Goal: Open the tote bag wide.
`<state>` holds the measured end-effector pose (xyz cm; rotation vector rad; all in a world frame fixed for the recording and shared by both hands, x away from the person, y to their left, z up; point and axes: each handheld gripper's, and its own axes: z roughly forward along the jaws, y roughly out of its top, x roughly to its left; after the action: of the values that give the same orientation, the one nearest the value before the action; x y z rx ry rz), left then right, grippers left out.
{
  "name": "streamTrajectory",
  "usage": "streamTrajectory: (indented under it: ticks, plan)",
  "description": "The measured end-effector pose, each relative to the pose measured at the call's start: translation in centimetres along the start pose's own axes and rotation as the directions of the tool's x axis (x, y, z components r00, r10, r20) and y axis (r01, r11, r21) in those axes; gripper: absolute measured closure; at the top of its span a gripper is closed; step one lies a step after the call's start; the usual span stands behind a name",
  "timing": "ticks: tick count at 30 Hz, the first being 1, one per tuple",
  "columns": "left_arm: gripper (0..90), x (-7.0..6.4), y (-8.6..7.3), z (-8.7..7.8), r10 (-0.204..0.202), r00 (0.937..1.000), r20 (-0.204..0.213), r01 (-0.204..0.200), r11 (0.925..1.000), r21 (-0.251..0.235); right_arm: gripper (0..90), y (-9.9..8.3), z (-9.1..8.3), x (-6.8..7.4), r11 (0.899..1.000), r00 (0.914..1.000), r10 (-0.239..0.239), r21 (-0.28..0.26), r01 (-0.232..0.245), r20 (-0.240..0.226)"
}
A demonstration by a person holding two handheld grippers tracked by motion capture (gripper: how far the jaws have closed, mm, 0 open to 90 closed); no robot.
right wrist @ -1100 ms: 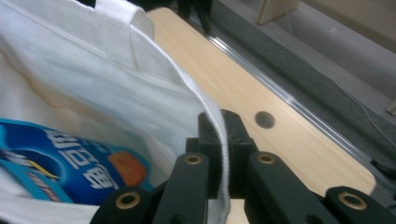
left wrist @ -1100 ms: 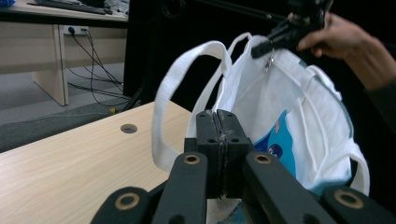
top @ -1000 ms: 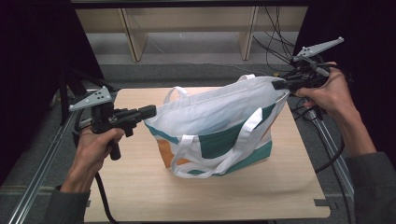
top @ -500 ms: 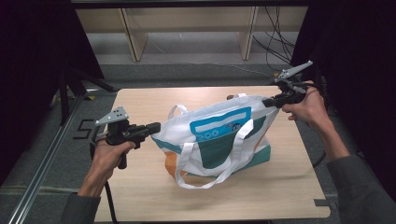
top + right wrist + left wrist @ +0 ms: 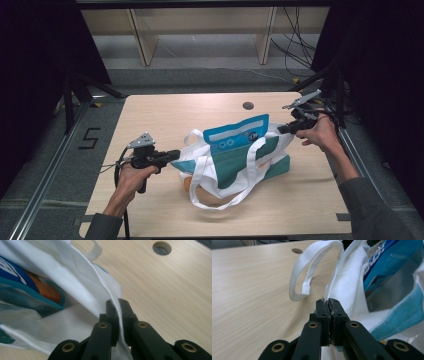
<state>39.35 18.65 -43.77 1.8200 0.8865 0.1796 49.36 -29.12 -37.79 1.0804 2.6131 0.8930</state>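
The left gripper (image 5: 327, 301) has its jaws pressed together on the white rim of the bag (image 5: 235, 160). At the right of the high view, the right gripper (image 5: 284, 130) is clamped the same way on the opposite rim; its own view shows the hem pinched between the jaws. The bag sits in the middle of the table (image 5: 165, 112), with a blue packet (image 5: 235, 136) standing up from its mouth. To do this step well, I think both hands should pull apart evenly and keep the rim tight, so the mouth stays open and the fabric does not slip.
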Motion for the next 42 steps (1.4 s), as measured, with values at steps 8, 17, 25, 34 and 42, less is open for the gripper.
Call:
streamTrajectory:
  ticks: [8, 17, 25, 34, 42]
  plan:
    - [86.4, 0.1, -3.2, 2.4, -0.023, 0.9997, 0.011, 0.023, 0.9983, 0.054, 88.5, -2.6, 2.7, -0.1, 0.998, 0.9996, -0.027, 0.057, 0.027, 0.006]
    - [86.2, 0.0, -5.2, 4.7, -0.001, 1.0, 0.004, 0.0, 0.9888, 0.15, 88.5, -6.0, 5.7, 0.3, 0.998, 0.9998, -0.012, 0.058, 0.013, -0.014]
    - [80.6, -0.2, -4.2, 3.5, -0.031, 0.9994, -0.014, 0.033, 0.9936, 0.108, 76.0, -5.8, 3.5, 0.8, 0.998, 0.9983, 0.058, -0.021, -0.058, 0.01]
    - [72.8, -0.2, -3.3, 2.7, -0.043, 0.999, -0.011, 0.044, 0.996, 0.078, 63.7, -3.1, -3.4, 5.0, 0.979, 0.9913, -0.07, -0.199, 0.047, -0.111]
    - [61.9, -0.4, -2.0, 3.3, -0.04, 0.9991, 0.015, 0.039, 0.9968, 0.07, 44.1, -2.1, -1.4, 8.2, 0.977, 0.957, -0.185, -0.148, 0.154, -0.223]
